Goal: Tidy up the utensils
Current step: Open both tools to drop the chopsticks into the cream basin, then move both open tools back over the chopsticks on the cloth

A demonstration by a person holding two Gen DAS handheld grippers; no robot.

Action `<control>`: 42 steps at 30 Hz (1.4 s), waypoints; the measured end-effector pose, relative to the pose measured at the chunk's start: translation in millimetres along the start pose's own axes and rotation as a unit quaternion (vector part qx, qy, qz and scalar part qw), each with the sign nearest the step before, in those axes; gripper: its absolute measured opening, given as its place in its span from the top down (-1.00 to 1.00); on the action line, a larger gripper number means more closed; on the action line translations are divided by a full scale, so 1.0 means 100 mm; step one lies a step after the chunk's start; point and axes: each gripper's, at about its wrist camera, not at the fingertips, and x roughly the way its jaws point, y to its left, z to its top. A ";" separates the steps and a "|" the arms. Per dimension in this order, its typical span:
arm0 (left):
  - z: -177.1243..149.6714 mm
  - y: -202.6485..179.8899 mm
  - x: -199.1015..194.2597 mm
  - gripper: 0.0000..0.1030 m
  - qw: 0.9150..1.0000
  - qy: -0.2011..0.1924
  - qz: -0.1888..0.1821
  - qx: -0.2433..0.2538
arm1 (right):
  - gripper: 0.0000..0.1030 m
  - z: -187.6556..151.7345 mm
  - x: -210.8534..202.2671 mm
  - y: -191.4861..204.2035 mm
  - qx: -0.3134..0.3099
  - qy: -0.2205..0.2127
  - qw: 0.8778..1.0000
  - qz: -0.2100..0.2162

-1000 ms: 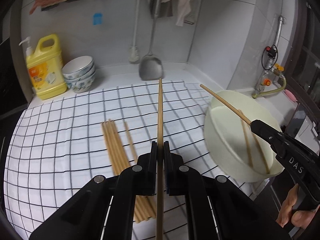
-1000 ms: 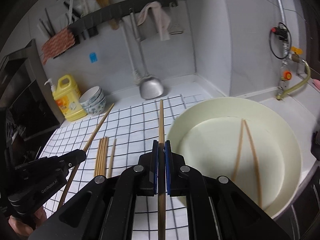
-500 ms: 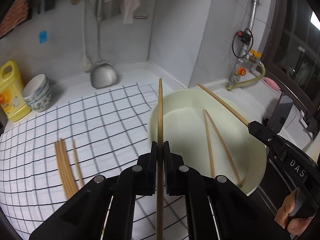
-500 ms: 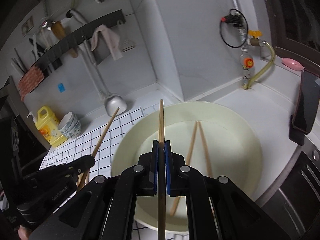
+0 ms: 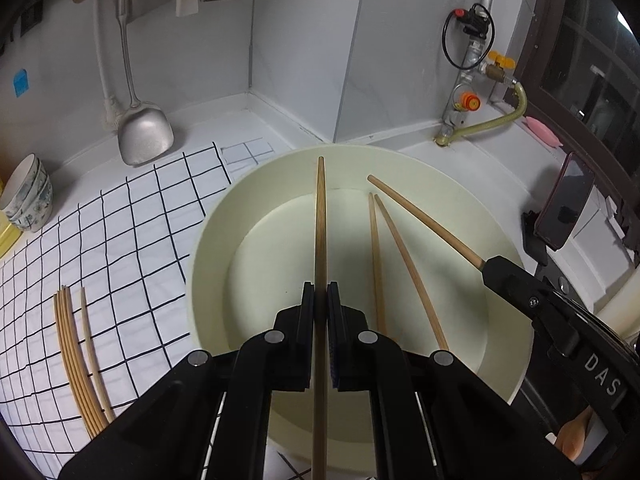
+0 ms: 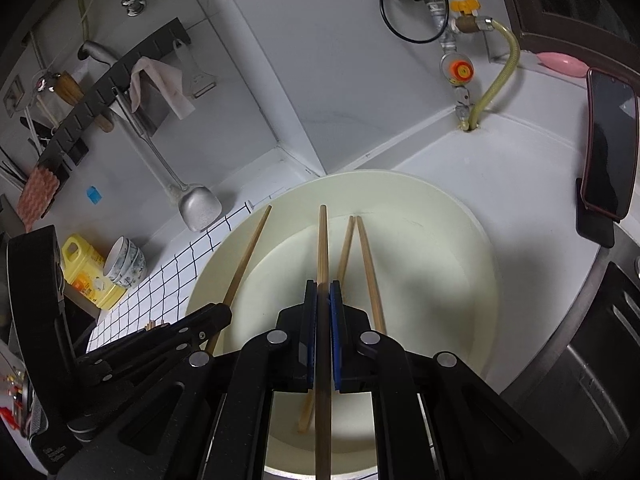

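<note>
My left gripper (image 5: 319,296) is shut on a wooden chopstick (image 5: 320,220) that points out over the cream basin (image 5: 208,220). Two chopsticks (image 5: 376,264) lie side by side inside the basin. From the right, my right gripper (image 5: 486,268) reaches over the rim, shut on a chopstick of its own (image 5: 420,216). In the right wrist view the right gripper (image 6: 322,292) clamps its chopstick (image 6: 322,240) above the basin (image 6: 460,208), and the left gripper (image 6: 224,314) holds its stick (image 6: 248,252) to the left. Several loose chopsticks (image 5: 76,360) lie on the checked cloth (image 5: 132,240).
A metal spatula (image 5: 146,132) hangs against the back wall, with stacked bowls (image 5: 28,196) at the far left. A phone on a stand (image 5: 564,204) sits right of the basin, behind it a gas valve with a yellow hose (image 5: 484,120). A yellow detergent bottle (image 6: 86,276) stands beside the bowls.
Both grippers have swung right, from over the checked cloth to over the basin, each keeping its chopstick. The loose bundle on the cloth now lies far left.
</note>
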 end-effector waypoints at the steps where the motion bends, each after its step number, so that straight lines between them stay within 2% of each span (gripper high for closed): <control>1: 0.00 0.01 0.03 0.86 1.000 0.005 -0.001 -0.001 | 0.88 -0.01 0.02 -0.01 0.001 0.002 1.000 0.000; 4: -0.01 0.02 0.10 0.86 1.000 0.016 0.000 -0.002 | 0.88 -0.02 0.08 0.02 -0.004 0.006 1.000 -0.003; 15: 0.00 0.11 0.10 0.86 1.000 0.019 0.016 -0.005 | 0.86 -0.05 0.18 0.04 -0.013 0.028 0.999 -0.013; 16: 0.00 0.12 0.10 0.86 1.000 0.022 0.017 -0.006 | 0.81 -0.05 0.20 0.05 -0.016 0.032 0.999 -0.014; 18: 0.00 0.13 0.11 0.85 0.999 0.026 0.019 -0.007 | 0.45 -0.05 0.19 0.05 -0.014 0.030 0.999 -0.019; 19: 0.00 0.14 0.10 0.85 0.999 0.026 0.021 -0.009 | 0.39 -0.04 0.19 0.05 -0.013 0.029 0.999 -0.022; 20: 0.00 0.15 0.09 0.85 0.999 0.026 0.021 -0.010 | 0.25 -0.03 0.18 0.04 -0.012 0.028 0.999 -0.026; 21: 0.00 0.15 0.08 0.79 0.999 0.025 0.021 -0.011 | 0.21 -0.02 0.16 0.03 -0.011 0.025 0.999 -0.028; 23: -0.01 0.18 0.05 0.44 0.999 0.018 0.025 -0.016 | 0.20 -0.01 0.14 0.01 -0.008 0.020 0.999 -0.030; 25: 0.00 0.20 -0.02 -0.33 0.999 0.004 0.030 -0.022 | 0.19 -0.01 0.11 -0.03 -0.001 0.015 0.999 -0.032; 26: 0.00 0.21 -0.07 -0.43 0.999 -0.011 0.032 -0.025 | 0.14 0.00 0.10 -0.03 0.001 0.013 0.999 -0.033; 28: 0.01 0.21 -0.16 -0.48 0.999 -0.027 0.035 -0.023 | 0.11 0.00 0.08 -0.03 -0.001 0.010 0.999 -0.034; 42: -0.03 0.31 -0.39 -0.53 0.998 -0.043 0.036 -0.021 | -0.01 0.02 -0.01 0.03 -0.003 -0.004 1.000 -0.030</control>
